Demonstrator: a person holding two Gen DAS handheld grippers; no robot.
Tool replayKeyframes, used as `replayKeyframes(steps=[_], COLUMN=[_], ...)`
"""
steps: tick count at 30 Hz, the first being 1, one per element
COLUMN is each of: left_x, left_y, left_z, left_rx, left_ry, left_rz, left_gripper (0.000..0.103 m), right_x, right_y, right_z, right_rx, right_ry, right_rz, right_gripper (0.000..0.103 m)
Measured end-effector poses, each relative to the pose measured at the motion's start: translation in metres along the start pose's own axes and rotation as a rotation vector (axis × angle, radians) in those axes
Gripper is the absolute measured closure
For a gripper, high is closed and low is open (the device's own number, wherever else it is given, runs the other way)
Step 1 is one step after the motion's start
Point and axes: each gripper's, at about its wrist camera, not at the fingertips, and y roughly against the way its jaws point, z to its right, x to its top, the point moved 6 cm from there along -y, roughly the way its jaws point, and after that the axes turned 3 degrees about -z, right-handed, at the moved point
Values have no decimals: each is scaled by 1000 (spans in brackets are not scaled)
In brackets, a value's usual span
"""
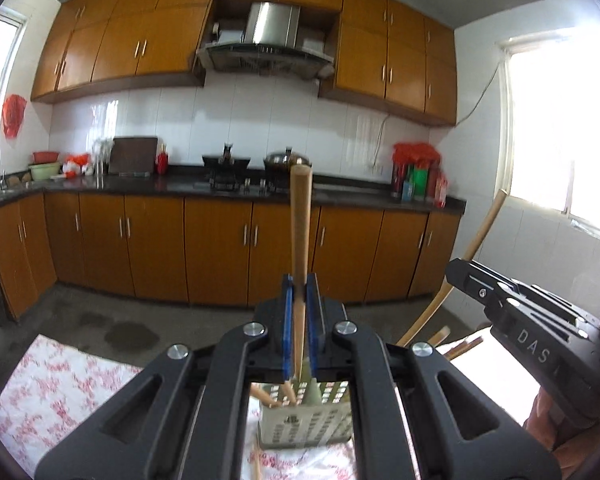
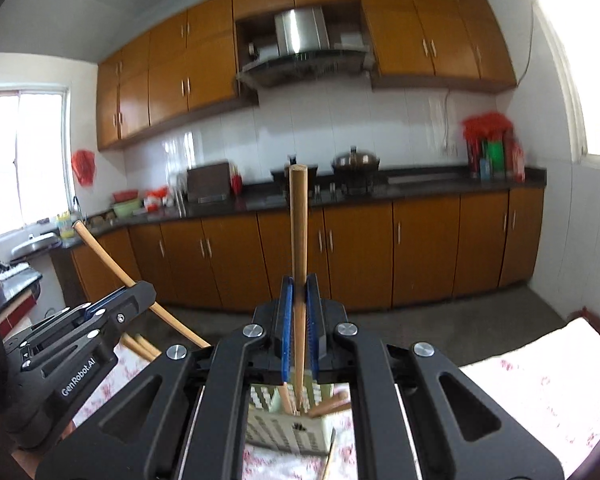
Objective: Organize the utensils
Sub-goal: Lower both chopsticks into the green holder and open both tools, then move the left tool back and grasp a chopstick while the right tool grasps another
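Note:
My left gripper (image 1: 299, 292) is shut on a wooden chopstick (image 1: 301, 216) that stands upright, its lower tip over a pale green perforated utensil holder (image 1: 304, 420) with several chopsticks in it. My right gripper (image 2: 299, 292) is shut on another wooden chopstick (image 2: 299, 220), also upright, its tip in the same holder (image 2: 288, 428). In the left wrist view the right gripper (image 1: 456, 270) shows at the right with its chopstick (image 1: 480, 236). In the right wrist view the left gripper (image 2: 140, 292) shows at the left with its chopstick (image 2: 112, 264).
The holder stands on a table with a pink floral cloth (image 1: 60, 392), which also shows in the right wrist view (image 2: 540, 392). Loose chopsticks (image 2: 140, 346) lie on it. Beyond are a grey floor (image 1: 100, 312), brown cabinets and a dark counter (image 1: 180, 184) with a stove.

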Motion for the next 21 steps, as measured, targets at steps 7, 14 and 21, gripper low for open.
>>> replayKeyframes(steps=[7, 14, 21], left_x=[-4, 1, -47], left_y=[5, 48, 98], left_z=[-17, -31, -54], left_rx=[3, 21, 85], left_ry=[43, 72, 56], left_rz=[-2, 35, -25], left_gripper=[85, 75, 65], right_x=[-1, 0, -62], right_y=[8, 51, 70], right_z=[3, 17, 49], right_rx=[13, -21, -79], right_ry=[-33, -45, -92], right_rz=[-15, 24, -125], right_gripper=[82, 71, 65])
